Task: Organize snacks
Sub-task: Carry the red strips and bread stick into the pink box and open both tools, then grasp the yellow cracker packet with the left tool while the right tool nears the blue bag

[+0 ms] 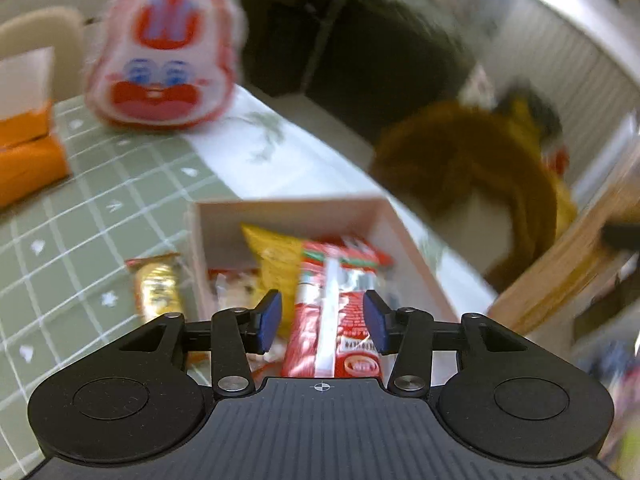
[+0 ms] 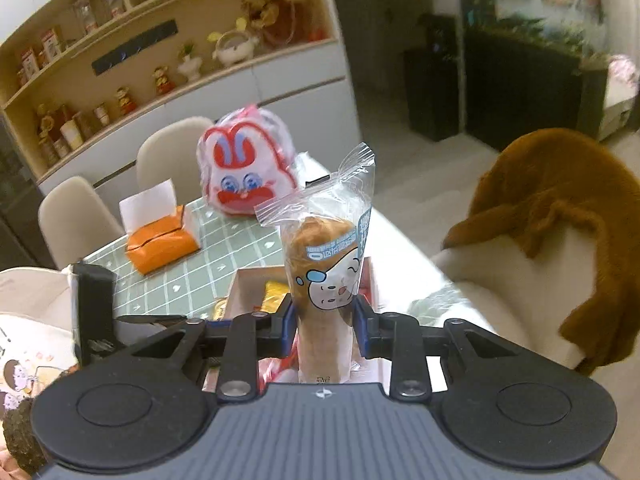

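Snack (image 2: 326, 280): clear wrapper, brown roll, cartoon face; right gripper (image 2: 325, 328) jaws clamped; left gripper (image 1: 323, 320) jaws apart.

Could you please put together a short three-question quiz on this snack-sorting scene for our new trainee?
1. True or false: the right gripper is shut on a clear-wrapped brown snack roll.
2. Where does the red snack packet lie? A) on the orange tissue pack; B) in the white box; C) on the chair with the brown garment.
3. Fill in: the gold-wrapped snack lies ____ the white box, on the green checked tablecloth.

Key
1. True: its pads press on both sides of the roll.
2. B, beside a yellow packet; the left gripper is open above it.
3. Outside.
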Motion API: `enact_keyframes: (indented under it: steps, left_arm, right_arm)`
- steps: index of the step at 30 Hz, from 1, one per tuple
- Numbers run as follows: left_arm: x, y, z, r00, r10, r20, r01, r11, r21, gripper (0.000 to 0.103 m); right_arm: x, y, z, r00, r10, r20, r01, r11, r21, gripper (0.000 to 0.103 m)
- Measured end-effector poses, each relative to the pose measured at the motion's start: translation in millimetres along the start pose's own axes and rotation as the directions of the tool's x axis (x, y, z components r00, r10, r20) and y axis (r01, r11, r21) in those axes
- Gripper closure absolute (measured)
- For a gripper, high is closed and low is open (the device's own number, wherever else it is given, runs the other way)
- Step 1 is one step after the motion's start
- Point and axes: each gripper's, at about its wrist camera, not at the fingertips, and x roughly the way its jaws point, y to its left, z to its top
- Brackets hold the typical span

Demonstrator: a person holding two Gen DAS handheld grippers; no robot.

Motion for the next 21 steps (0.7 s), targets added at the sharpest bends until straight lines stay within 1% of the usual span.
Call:
enact_keyframes:
  steps: [1, 3, 4, 5, 7, 9, 11, 13, 15, 16, 17, 18, 19, 20, 21]
  left_arm:
    - [-8.0, 10.9, 0.9, 1.000, 0.013, 0.027, -0.012, 0.999, -0.030, 0.053]
    - [-23.9, 32.9, -0.6, 0.995, 0.074, 0.068, -0.068, 0.993, -0.094, 0.053]
    - [-31.2, 45.4, -3.7, 0.991, 0.107, 0.077, -0.096, 0.987, -0.131, 0.053]
    - [-37.2, 58.4, -8.0, 0.988, 0.138, 0.074, -0.124, 0.977, -0.172, 0.053]
    - [-41.7, 83.0, -18.8, 0.980, 0.194, 0.038, -0.180, 0.955, -0.237, 0.053]
    - [-41.8, 100.0, -29.3, 0.970, 0.242, 0.002, -0.233, 0.936, -0.264, 0.053]
    - [-39.0, 110.7, -35.3, 0.965, 0.259, -0.026, -0.256, 0.927, -0.272, 0.053]
    - [-35.7, 114.1, -37.7, 0.969, 0.245, -0.039, -0.246, 0.932, -0.267, 0.053]
    - [-26.5, 107.7, -33.1, 0.974, 0.222, -0.039, -0.225, 0.946, -0.231, 0.053]
    - [-21.0, 104.5, -29.6, 0.976, 0.213, -0.036, -0.216, 0.953, -0.211, 0.053]
    - [-15.4, 98.6, -25.5, 0.978, 0.207, -0.035, -0.210, 0.958, -0.196, 0.053]
    - [-7.8, 94.8, -21.0, 0.978, 0.206, -0.037, -0.210, 0.959, -0.189, 0.053]
    - [1.9, 94.3, -16.0, 0.977, 0.207, -0.041, -0.211, 0.959, -0.190, 0.053]
    - [11.3, 93.9, -11.4, 0.977, 0.206, -0.046, -0.211, 0.957, -0.197, 0.053]
    - [21.3, 91.0, -8.2, 0.978, 0.203, -0.053, -0.209, 0.956, -0.207, 0.053]
  right_arm:
    - [11.2, 0.9, 3.4, 1.000, 0.017, -0.022, -0.018, 1.000, -0.005, 0.074]
    - [37.2, 5.7, 8.1, 0.996, 0.050, -0.078, -0.050, 0.999, 0.000, 0.074]
    - [50.1, 6.5, 8.6, 0.992, 0.071, -0.108, -0.070, 0.997, 0.012, 0.074]
    - [70.4, 7.1, 9.4, 0.983, 0.103, -0.155, -0.098, 0.994, 0.040, 0.074]
    - [108.4, 8.1, 6.0, 0.959, 0.147, -0.242, -0.127, 0.987, 0.095, 0.074]
    - [151.6, 5.6, -5.1, 0.929, 0.159, -0.334, -0.115, 0.982, 0.148, 0.074]
    - [176.7, 0.8, -14.8, 0.913, 0.160, -0.374, -0.095, 0.978, 0.186, 0.074]
    - [188.9, -3.4, -20.8, 0.905, 0.181, -0.386, -0.097, 0.969, 0.226, 0.073]
    - [190.3, -7.8, -24.4, 0.906, 0.202, -0.373, -0.114, 0.963, 0.245, 0.069]
    - [187.2, -7.5, -25.0, 0.908, 0.198, -0.369, -0.113, 0.964, 0.239, 0.065]
    - [181.9, -6.2, -25.3, 0.912, 0.190, -0.363, -0.113, 0.968, 0.222, 0.054]
    - [174.0, -4.4, -25.7, 0.921, 0.178, -0.347, -0.114, 0.974, 0.196, 0.048]
    - [167.2, -7.5, -23.3, 0.931, 0.159, -0.329, -0.105, 0.979, 0.175, 0.038]
    - [157.4, -6.3, -22.9, 0.944, 0.127, -0.305, -0.086, 0.986, 0.143, 0.035]
    - [151.3, -4.7, -21.9, 0.952, 0.103, -0.288, -0.072, 0.990, 0.118, 0.035]
